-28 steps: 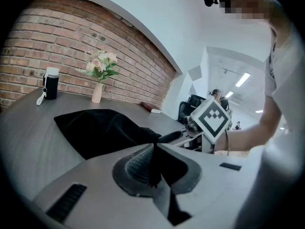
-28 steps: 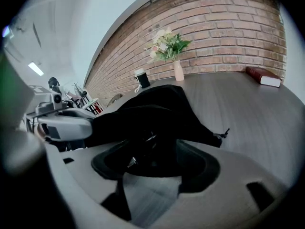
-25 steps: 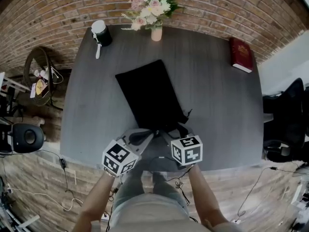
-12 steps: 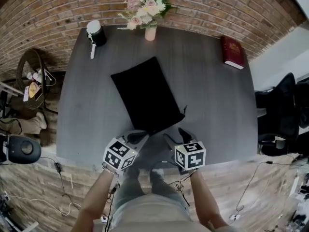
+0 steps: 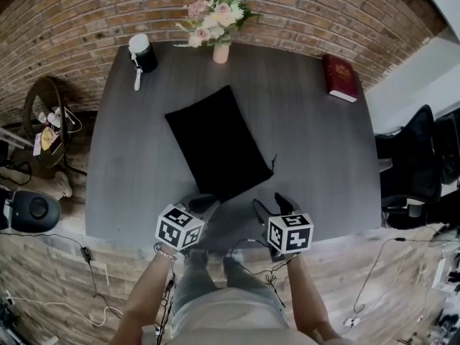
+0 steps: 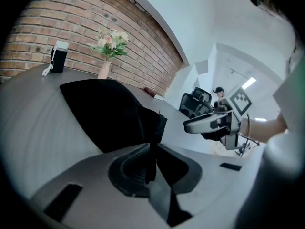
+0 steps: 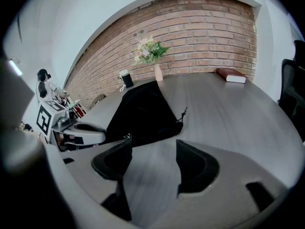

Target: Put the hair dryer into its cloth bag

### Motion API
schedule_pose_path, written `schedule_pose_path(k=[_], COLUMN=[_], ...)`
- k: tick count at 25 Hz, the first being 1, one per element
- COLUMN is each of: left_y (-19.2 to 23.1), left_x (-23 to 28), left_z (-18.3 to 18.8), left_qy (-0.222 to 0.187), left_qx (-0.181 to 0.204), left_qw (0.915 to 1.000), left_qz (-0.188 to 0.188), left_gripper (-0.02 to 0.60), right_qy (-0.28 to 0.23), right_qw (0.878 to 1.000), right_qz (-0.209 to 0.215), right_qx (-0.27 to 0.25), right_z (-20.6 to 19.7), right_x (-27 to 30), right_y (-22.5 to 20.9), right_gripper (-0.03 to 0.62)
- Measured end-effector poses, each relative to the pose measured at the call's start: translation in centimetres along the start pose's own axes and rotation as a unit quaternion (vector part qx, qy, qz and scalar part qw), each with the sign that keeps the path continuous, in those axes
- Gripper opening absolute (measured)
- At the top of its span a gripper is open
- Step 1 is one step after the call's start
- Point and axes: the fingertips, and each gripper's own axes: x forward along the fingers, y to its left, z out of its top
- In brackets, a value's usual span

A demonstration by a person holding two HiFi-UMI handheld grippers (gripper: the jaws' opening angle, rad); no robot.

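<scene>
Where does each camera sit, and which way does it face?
Head view: on the person's head, steeply down at table and cloth bag; forearms, left gripper, right gripper show.
Left gripper view: on the left gripper, facing across the table to the brick wall; its jaws pinch the bag's edge.
Right gripper view: on the right gripper, facing the same wall; jaws apart, empty.
All share the bag, vase and book.

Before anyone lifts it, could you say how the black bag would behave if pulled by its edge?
Probably floppy: the bag bunches into a thin fold where the left gripper pinches its edge. It looks humped in the middle, so it may hold something and sag when lifted.
</scene>
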Motion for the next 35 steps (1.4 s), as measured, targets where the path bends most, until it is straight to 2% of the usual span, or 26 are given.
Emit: schedule_pose_path(k=[5,8,12,16,19,21,22,25,28,30,33,35], left_y=[0.1,-0.2,-0.2,-0.5,-0.9,-1.1,-1.2,-1.5,-1.3,-1.2,-1.6,-2.1], left_x=[-1.0,-1.8,-3.0,-5.1,-7.1,-8.8,-9.7,-12.9,-16.2,-18.5,-21.4,-22.9], left_z=[-0.2,-0.3,-0.2,1.7,5.1,8.3,10.1,15.1,19.6,22.3,25.5,27.1], left_qy=[-0.006,-0.01,-0.024,-0.07,-0.126,-0.174,-0.2,-0.269,-0.319,-0.346,-0.376,-0.391], left_qx=[-0.012,-0.023,-0.029,-0.03,-0.018,-0.009,-0.005,0.007,0.009,0.011,0.032,0.051], left_qw=[0.9999,0.9996,0.9986,0.9943,0.9854,0.9747,0.9678,0.9428,0.9167,0.8995,0.8766,0.864], left_qz=[0.009,0.015,0.037,0.075,0.113,0.14,0.153,0.196,0.24,0.266,0.299,0.313], left_gripper=[0.025,0.081,0.086,0.087,0.087,0.087,0.086,0.087,0.086,0.086,0.077,0.058], right_qy=[-0.008,-0.015,-0.03,-0.058,-0.095,-0.126,-0.143,-0.19,-0.246,-0.298,-0.382,-0.419], right_qw=[1.0,1.0,0.999,0.997,0.995,0.991,0.989,0.981,0.969,0.954,0.922,0.902], right_qz=[-0.001,0.002,0.013,0.031,0.036,0.037,0.037,0.033,0.021,0.0,-0.067,-0.099], right_qx=[0.01,0.014,0.015,0.025,0.023,0.017,0.014,0.014,0.017,0.012,-0.019,-0.03], right_z=[1.0,1.7,3.2,5.6,8.3,10.8,12.0,15.8,19.8,22.5,25.2,25.7], right_x=[-0.5,-0.8,-0.8,-1.5,-2.7,-3.8,-4.6,-7.3,-11.0,-14.0,-18.5,-20.7], right_y=[-0.5,-0.9,-1.2,-1.3,-1.7,-2.1,-2.4,-3.6,-5.1,-6.1,-7.1,-7.3], right_gripper=[0.287,0.282,0.273,0.259,0.237,0.181,0.179,0.175,0.158,0.151,0.114,0.072])
